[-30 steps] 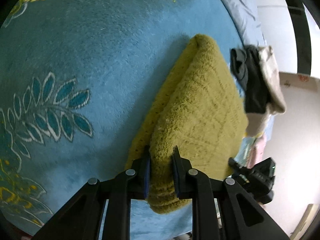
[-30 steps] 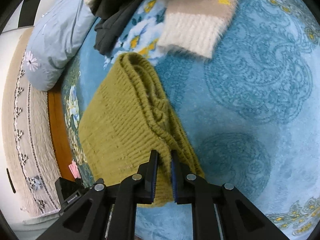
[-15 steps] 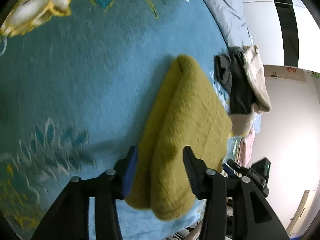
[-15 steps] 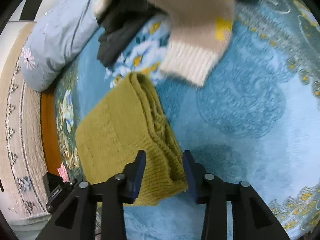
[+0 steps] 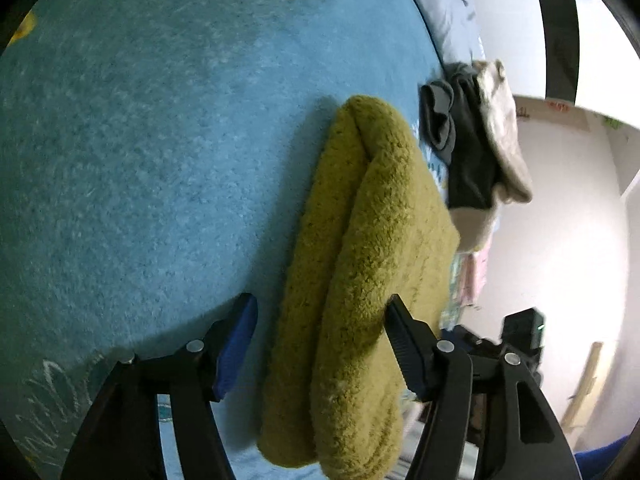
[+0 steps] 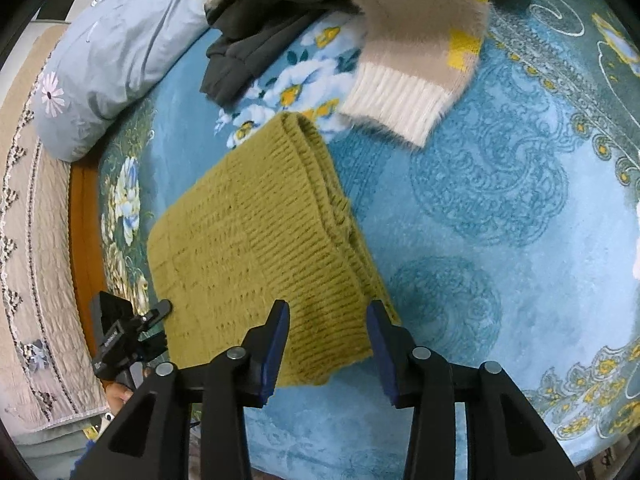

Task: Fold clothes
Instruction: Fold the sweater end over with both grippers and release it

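Note:
A folded olive-green knit sweater [image 5: 368,264] lies on the blue patterned blanket [image 5: 140,160]. My left gripper [image 5: 320,320] is open, its jaws spread either side of the sweater's near end. In the right wrist view the same sweater [image 6: 260,240] lies folded flat. My right gripper [image 6: 328,324] is open, its jaws straddling the sweater's near edge. The left gripper's body [image 6: 120,336] shows at the sweater's far corner.
A pile of dark clothes [image 6: 256,36] and a beige sweater with white cuff [image 6: 412,60] lies beyond the green one, also in the left wrist view [image 5: 476,140]. A grey-blue pillow [image 6: 112,52] and a quilted cover [image 6: 24,240] lie at the left. The bed edge runs near the sweater.
Both grippers were shut on the green sweater a second ago. Both have opened and let it go, and it now rests folded on the blanket.

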Demonstrator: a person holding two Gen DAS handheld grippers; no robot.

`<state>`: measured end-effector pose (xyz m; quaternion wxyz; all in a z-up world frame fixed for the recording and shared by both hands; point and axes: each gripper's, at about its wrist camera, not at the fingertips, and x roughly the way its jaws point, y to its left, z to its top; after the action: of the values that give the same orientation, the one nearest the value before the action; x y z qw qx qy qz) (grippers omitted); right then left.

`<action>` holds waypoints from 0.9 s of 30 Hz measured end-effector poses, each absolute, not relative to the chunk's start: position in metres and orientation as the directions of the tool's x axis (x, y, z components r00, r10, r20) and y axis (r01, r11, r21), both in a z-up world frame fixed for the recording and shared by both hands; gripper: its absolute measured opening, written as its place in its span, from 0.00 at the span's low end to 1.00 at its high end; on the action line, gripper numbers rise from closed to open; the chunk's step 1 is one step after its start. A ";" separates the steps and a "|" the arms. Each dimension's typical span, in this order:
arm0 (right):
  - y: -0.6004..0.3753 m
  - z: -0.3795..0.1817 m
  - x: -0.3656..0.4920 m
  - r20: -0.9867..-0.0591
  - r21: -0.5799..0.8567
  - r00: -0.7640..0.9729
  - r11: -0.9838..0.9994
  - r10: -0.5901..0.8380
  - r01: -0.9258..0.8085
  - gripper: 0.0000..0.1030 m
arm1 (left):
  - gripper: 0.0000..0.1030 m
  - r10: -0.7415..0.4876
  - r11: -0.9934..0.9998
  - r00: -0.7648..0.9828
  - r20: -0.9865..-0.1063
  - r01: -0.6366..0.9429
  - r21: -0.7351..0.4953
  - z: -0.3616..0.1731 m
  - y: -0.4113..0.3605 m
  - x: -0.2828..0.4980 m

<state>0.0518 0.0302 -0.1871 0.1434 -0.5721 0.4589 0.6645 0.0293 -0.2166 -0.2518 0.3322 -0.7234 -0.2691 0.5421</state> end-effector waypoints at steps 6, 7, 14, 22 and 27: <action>0.037 -0.184 0.055 -0.887 0.457 -0.328 -0.504 -0.326 -0.733 0.42 | 0.59 0.753 -0.614 0.316 -0.577 0.022 -0.789 -0.252 -0.206 0.031; 0.039 -0.184 0.056 -0.885 0.460 -0.334 -0.499 -0.324 -0.735 0.42 | 0.59 0.745 -0.617 0.325 -0.583 0.004 -0.787 -0.251 -0.202 0.032; 0.053 -0.183 0.054 -0.869 0.492 -0.374 -0.499 -0.323 -0.713 0.53 | 0.50 0.739 -0.635 0.331 -0.587 0.049 -0.771 -0.257 -0.201 0.032; 0.057 -0.213 0.035 -0.832 0.553 -0.392 -0.524 -0.393 -0.648 0.60 | 0.49 0.697 -0.687 0.324 -0.639 0.050 -0.725 -0.251 -0.200 0.038; 0.059 -0.244 0.029 -0.797 0.596 -0.383 -0.509 -0.467 -0.621 0.60 | 0.48 0.675 -0.707 0.337 -0.657 0.040 -0.706 -0.255 -0.196 0.035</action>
<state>0.0288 0.0588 -0.2439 0.0577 -0.5526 0.4921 0.6702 0.0351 -0.1955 -0.2552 0.3018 -0.7600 -0.2351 0.5254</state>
